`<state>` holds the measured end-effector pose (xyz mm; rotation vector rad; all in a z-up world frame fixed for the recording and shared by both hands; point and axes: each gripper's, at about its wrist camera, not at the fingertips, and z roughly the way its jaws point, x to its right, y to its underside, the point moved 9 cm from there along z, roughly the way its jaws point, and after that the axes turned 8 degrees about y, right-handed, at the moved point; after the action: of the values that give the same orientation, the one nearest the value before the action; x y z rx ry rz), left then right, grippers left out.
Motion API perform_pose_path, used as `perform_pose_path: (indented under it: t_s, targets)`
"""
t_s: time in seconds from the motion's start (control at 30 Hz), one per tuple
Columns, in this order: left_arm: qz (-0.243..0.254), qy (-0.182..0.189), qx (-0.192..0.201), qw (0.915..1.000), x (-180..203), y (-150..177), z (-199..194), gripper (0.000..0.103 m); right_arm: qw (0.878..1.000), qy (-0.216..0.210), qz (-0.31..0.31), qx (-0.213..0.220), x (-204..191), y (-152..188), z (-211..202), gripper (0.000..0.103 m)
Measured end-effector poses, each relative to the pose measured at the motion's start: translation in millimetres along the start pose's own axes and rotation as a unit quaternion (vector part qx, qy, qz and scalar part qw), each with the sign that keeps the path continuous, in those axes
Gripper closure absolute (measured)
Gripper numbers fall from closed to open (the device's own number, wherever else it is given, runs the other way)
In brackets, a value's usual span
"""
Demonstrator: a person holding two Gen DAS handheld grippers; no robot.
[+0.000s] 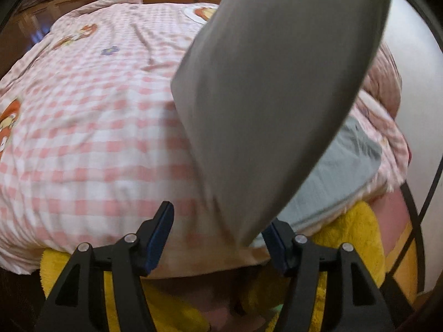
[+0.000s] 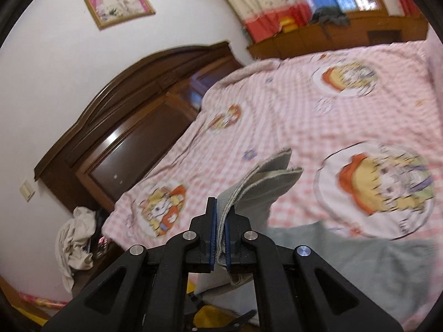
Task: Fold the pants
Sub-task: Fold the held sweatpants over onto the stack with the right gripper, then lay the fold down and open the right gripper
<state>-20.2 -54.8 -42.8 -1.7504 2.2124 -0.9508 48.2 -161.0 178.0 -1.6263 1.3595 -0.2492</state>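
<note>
Grey pants (image 1: 277, 83) hang as a broad strip across the left wrist view, from the upper right down to a narrow end between the fingers of my left gripper (image 1: 220, 242). Its jaws stand wide apart and neither blue pad presses the cloth. A paler grey part of the pants (image 1: 340, 171) lies on the bed to the right. In the right wrist view my right gripper (image 2: 220, 235) is shut on the stitched edges of the pants (image 2: 265, 182), lifted above the bed. The rest of the cloth (image 2: 346, 262) trails down onto the cover at lower right.
The bed has a pink checked cover (image 2: 290, 116) with cartoon prints. A yellow blanket (image 1: 354, 235) shows under its near edge. A dark wooden headboard (image 2: 116, 127) stands at the left, a wooden cabinet (image 2: 346, 36) behind, and a heap of pale clothes (image 2: 74, 238) beside the bed.
</note>
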Motion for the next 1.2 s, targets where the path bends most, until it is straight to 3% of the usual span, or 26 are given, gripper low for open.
perform_pose_path:
  t_s: [0.13,0.27,0.4,0.53,0.63,0.73,0.87,0.97,1.03,1.1,1.2]
  targets:
    - [0.027,-0.01,-0.019,0.9994,12.7,8.1,10.9,0.037,0.999,0.051,-0.006,0.012,51.4,-3.9,-28.9,0.098]
    - [0.038,-0.01,-0.026,0.9989,19.8,9.9,15.3,0.037,0.995,0.103,0.019,-0.001,118.3,12.9,-50.0,0.098]
    - [0.04,0.005,-0.04,0.9984,26.0,14.6,19.6,0.037,0.985,0.157,0.053,-0.049,186.6,55.2,-42.5,0.098]
    - [0.033,0.031,-0.048,0.9978,29.8,18.0,15.7,0.037,0.97,0.193,0.105,-0.108,244.6,109.6,-14.8,0.098]
    - [0.031,0.033,-0.042,0.9981,25.6,13.1,4.5,0.037,0.955,0.24,0.11,-0.138,280.4,145.0,1.6,0.098]
    - [0.038,0.02,-0.023,0.9988,21.0,2.5,-9.9,0.037,0.952,0.238,0.127,-0.144,295.7,162.9,7.9,0.098]
    - [0.04,0.013,-0.005,0.9991,18.7,-17.9,-16.4,0.037,0.954,0.238,0.127,-0.129,296.6,157.2,3.7,0.098]
    - [0.046,0.012,0.007,0.9988,20.1,-33.8,-11.3,0.037,0.959,0.266,0.035,-0.095,265.8,140.4,-7.3,0.098]
    - [0.047,0.018,0.013,0.9986,23.8,-45.7,-2.5,0.037,0.955,0.285,-0.042,-0.074,239.9,131.4,-14.9,0.098]
    - [0.046,0.031,0.014,0.9983,29.9,-55.5,8.4,0.037,0.95,0.296,-0.055,-0.083,236.3,131.9,-14.0,0.098]
    - [0.047,0.038,0.009,0.9982,39.0,-70.7,33.6,0.037,0.939,0.321,-0.021,-0.123,265.6,146.8,-3.3,0.098]
